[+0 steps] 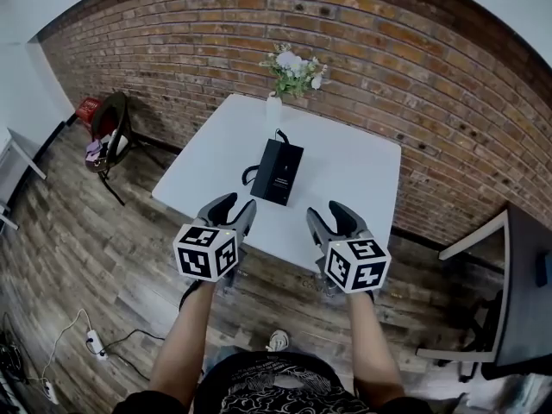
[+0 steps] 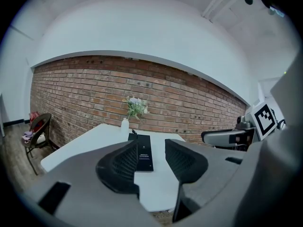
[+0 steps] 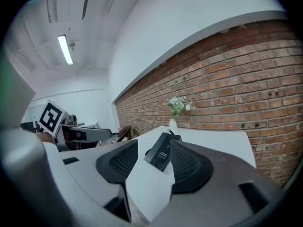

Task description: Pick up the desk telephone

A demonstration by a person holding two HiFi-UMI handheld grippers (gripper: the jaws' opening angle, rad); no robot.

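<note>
The desk telephone [image 1: 278,172] is a flat black box lying on the white table [image 1: 362,166], with a black cord curling off its left side. Both grippers hover at the table's near edge, short of the telephone. My left gripper [image 1: 233,205] is open and empty, to the near left of it. My right gripper [image 1: 333,214] is open and empty, to the near right. In the left gripper view the telephone [image 2: 144,156] shows through the gap of that gripper [image 2: 151,146]. The right gripper view shows the telephone [image 3: 162,151] ahead of the right gripper [image 3: 154,148].
A white vase of flowers [image 1: 291,72] stands at the table's far edge against the brick wall. A chair with clothes [image 1: 108,132] sits at the left. A dark desk [image 1: 526,291] is at the right. Cables and a power strip [image 1: 93,343] lie on the wooden floor.
</note>
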